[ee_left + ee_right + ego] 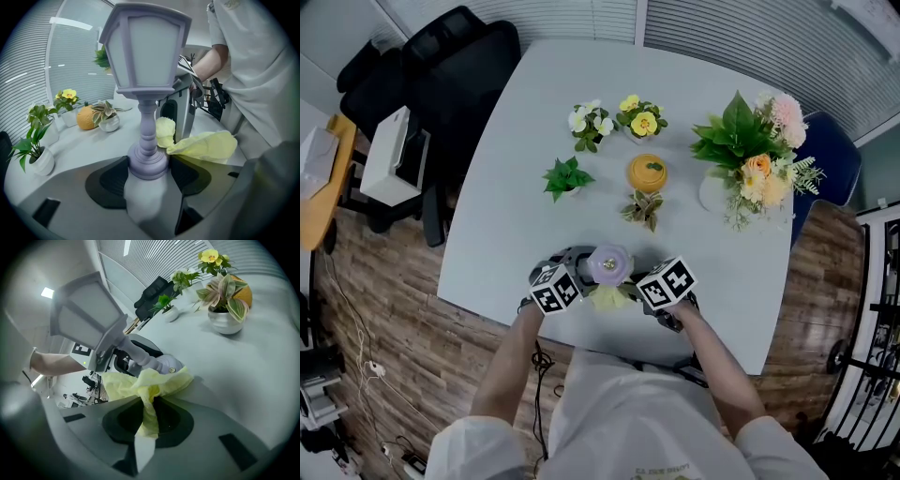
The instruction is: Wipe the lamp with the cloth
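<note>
A small lilac lantern-shaped lamp (609,263) stands near the table's front edge. My left gripper (148,174) is shut on the lamp's round base (147,161); the stem and the lantern head (146,47) rise upright above it. My right gripper (149,414) is shut on a yellow cloth (146,383), which is bunched against the lamp's base (161,364). In the head view the cloth (607,297) shows between the two marker cubes, with the right gripper (649,298) beside it. The lamp (93,324) looks tilted in the right gripper view.
On the white table (534,141) stand a green potted plant (567,177), a white-flowered pot (592,124), a yellow-flowered pot (641,119), an orange gourd (648,172), a small variegated plant (644,208) and a large bouquet (752,159). A black chair (431,66) stands at the left.
</note>
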The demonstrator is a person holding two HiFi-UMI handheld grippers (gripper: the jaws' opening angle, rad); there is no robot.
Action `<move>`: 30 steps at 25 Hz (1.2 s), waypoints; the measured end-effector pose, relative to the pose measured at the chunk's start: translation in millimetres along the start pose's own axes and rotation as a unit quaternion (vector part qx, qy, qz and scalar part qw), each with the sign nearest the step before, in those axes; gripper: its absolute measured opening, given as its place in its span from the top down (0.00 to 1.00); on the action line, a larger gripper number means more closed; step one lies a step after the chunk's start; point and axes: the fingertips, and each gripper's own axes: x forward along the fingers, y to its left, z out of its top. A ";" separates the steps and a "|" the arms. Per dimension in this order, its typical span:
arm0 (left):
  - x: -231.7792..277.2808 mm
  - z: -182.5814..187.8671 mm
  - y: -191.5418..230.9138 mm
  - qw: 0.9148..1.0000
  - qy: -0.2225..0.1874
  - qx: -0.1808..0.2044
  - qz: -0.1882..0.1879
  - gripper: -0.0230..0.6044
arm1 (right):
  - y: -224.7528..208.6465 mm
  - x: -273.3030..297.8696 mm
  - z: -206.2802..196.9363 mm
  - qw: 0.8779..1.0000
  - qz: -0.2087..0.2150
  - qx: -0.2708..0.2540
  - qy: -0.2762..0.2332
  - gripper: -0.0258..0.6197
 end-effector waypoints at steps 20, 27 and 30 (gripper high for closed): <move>0.9 -0.8 1.2 1.000 -0.001 0.002 0.002 0.51 | -6.0 -1.6 -0.2 1.000 0.000 0.001 0.016 0.88; -0.4 0.2 -0.1 1.000 -0.002 0.003 0.003 0.51 | -23.0 -15.7 6.5 0.999 -0.036 0.014 -0.001 0.88; -0.3 0.7 0.4 1.000 -0.002 0.004 0.003 0.51 | -24.1 -17.1 7.6 0.999 -0.048 0.010 -0.003 0.88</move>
